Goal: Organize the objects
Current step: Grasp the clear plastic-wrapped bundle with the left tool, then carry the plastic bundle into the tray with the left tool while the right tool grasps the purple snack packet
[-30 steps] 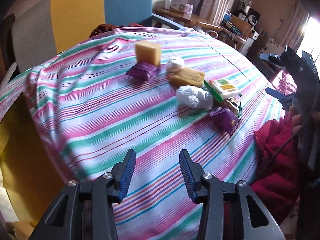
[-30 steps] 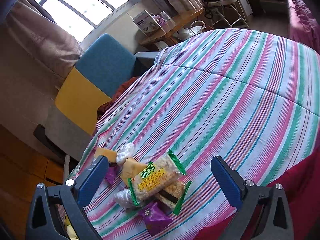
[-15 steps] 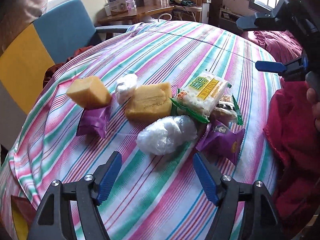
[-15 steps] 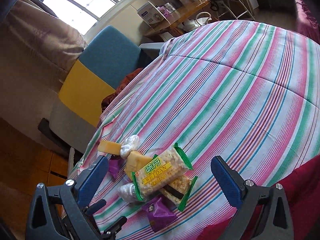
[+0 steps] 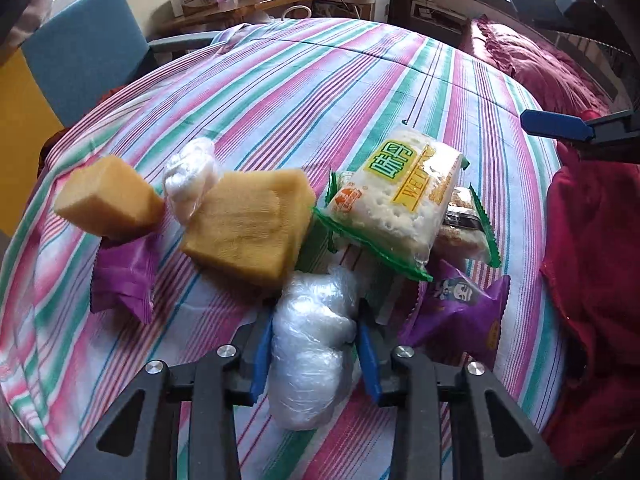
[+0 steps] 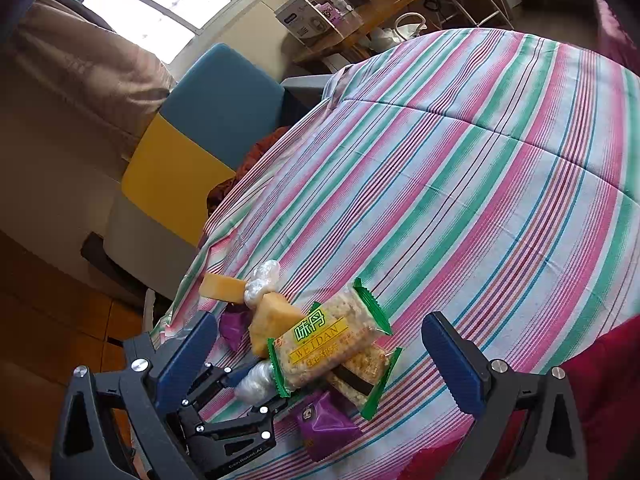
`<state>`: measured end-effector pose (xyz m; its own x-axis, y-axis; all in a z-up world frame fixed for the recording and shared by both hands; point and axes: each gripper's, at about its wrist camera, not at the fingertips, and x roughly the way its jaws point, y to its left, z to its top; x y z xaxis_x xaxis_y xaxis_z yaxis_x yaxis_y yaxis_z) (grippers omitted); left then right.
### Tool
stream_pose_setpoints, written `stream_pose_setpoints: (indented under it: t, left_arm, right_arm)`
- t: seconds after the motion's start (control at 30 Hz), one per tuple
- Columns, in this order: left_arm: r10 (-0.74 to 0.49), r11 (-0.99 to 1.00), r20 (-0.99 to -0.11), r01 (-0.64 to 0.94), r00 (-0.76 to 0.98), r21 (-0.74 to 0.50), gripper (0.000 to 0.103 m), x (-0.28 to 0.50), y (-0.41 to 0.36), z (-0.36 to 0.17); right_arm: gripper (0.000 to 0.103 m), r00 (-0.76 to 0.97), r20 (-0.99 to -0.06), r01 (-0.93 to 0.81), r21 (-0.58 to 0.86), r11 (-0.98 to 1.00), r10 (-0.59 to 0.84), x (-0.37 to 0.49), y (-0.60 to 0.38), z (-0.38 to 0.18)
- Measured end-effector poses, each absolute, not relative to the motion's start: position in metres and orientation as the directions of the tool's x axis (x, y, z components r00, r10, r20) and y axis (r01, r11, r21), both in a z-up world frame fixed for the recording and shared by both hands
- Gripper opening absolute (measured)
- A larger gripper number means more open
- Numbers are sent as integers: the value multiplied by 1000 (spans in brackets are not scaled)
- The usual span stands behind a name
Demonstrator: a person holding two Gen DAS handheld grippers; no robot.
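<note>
While the left gripper (image 5: 316, 344) jaws are closing against the clear plastic bundle (image 5: 312, 344) at the near edge of the snack pile on the striped worktop (image 5: 360, 76), the right gripper (image 6: 320, 360) hangs wide open, empty, above the cracker packet (image 6: 328, 340).

Left gripper (image 5: 314, 344) points steeply down, jaws closing; right gripper (image 6: 320, 364) hangs wide open.

- Daylight from the blown-out window (image 6: 160, 8) lights the striped cloth (image 5: 320, 92) brightly.
- Fisheye bending and dark corners; left-view objects slightly motion-blurred.
</note>
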<state>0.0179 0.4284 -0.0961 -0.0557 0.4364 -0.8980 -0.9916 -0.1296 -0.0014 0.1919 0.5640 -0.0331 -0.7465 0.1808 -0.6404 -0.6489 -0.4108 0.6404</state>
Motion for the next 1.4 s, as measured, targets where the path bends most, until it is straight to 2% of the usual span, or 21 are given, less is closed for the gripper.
stream_pose_setpoints:
  t: [0.23, 0.47, 0.6, 0.87, 1.0, 1.1, 1.13, 1.17, 1.2, 1.23, 1.4]
  left_arm:
    - [481, -331, -874, -938, -73, -105, 36, 13, 361, -94]
    - [498, -418, -856, -903, -140, -96, 36, 38, 304, -95]
    - [498, -437, -853, -895, -157, -91, 36, 43, 298, -98]
    - [497, -453, -851, -887, -168, -89, 35, 47, 288, -94]
    - [505, -461, -847, -881, -165, -104, 35, 47, 277, -92]
    - [517, -469, -842, -874, -155, -128, 35, 47, 269, -89]
    - [526, -470, -837, -872, -154, -135, 35, 48, 265, -86]
    - [539, -470, -828, -871, -156, -142, 35, 49, 261, -81]
    - [552, -470, -820, -870, -155, -152, 35, 50, 256, -76]
    - [562, -470, -813, -868, -152, -162, 35, 51, 252, -72]
    - [608, -484, -774, -855, -176, -186, 35, 50, 225, -46]
  right_arm:
    - [103, -742, -650, -648, 631, -427, 165, 188, 564, -34]
    - [103, -718, -691, -626, 591, -508, 81, 168, 556, -35]
    - [103, -672, -740, -584, 531, -614, -1, 145, 540, -37]
    - [75, -490, -867, -471, 355, -808, -95, 103, 498, -52]
    - [73, -373, -924, -449, 264, -854, -89, 90, 486, -67]
    - [67, -265, -961, -431, 188, -883, -76, 80, 477, -84]
    - [61, -229, -971, -427, 167, -889, -72, 78, 475, -90]
    - [49, -196, -978, -427, 147, -892, -67, 76, 474, -96]
    - [46, -182, -982, -430, 127, -894, -52, 76, 474, -97]
    - [38, -192, -980, -433, 134, -892, -54, 77, 476, -96]
    - [37, -192, -979, -431, 143, -891, -65, 81, 480, -99]
